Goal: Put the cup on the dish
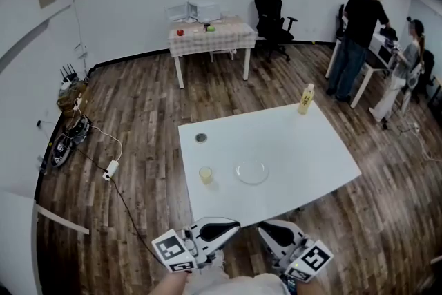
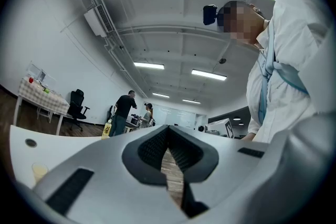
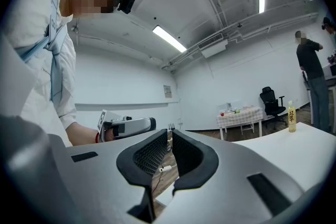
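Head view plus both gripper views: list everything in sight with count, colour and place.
table: one, white, directly ahead
cup: one, pale yellow, near-left of the table, off the dish
dish: one, clear, right of the cup, empty
bottle: one, yellow, table's far right corner
round thing: one, dark, behind the cup
far table: one, checked cloth, by the back wall
office chair: one, black, right of the far table
people: two, standing at far right
plug box: one, white, floor at left, cables attached
left hand-held gripper: one, grey, shut, empty
right hand-held gripper: one, grey, jaws slightly apart, empty
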{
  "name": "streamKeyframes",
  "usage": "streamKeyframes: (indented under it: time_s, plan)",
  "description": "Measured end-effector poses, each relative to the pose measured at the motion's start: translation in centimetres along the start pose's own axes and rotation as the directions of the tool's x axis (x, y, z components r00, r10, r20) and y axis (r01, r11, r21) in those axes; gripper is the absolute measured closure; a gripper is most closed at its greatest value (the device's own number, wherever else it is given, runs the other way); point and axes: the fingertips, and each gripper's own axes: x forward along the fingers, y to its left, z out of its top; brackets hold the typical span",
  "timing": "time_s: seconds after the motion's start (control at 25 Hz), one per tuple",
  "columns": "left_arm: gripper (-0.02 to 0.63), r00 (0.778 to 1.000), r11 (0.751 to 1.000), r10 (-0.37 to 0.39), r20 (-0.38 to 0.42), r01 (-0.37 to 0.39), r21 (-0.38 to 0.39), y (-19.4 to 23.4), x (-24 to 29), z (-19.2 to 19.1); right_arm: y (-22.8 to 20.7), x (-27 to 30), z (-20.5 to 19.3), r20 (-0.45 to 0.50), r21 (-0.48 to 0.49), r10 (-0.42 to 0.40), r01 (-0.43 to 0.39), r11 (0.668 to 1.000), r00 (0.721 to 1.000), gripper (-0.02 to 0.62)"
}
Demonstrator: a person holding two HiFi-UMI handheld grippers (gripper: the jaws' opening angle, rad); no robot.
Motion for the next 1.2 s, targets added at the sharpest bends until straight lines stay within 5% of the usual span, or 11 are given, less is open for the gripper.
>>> streamKeyframes:
  time_s: [0.56, 0.96, 1.2]
  plan:
    - [0.598, 0.992, 0.984, 0.126, 0.023, -0.127, 0.126, 12.9, -5.6, 1.7, -2.6, 10.9, -1.9, -0.041, -0.07, 0.007, -0.009, 0.998, 0.999, 0.56]
    - [0.465, 0.951, 0.939, 0.305, -0.051, -0.291, 0.185, 21.7, -5.9, -3.0, -8.6, 14.6, -3.9, -0.06, -0.08, -0.01, 0.005, 0.997, 0.998, 0.56]
    - [0.392, 0.929, 0.929, 0.346, -0.132, -0.319, 0.188, 25.5, -6.0, -6.5, -12.3, 16.6, -5.2, -0.066, -0.088, -0.02, 0.014, 0.996, 0.998, 0.56]
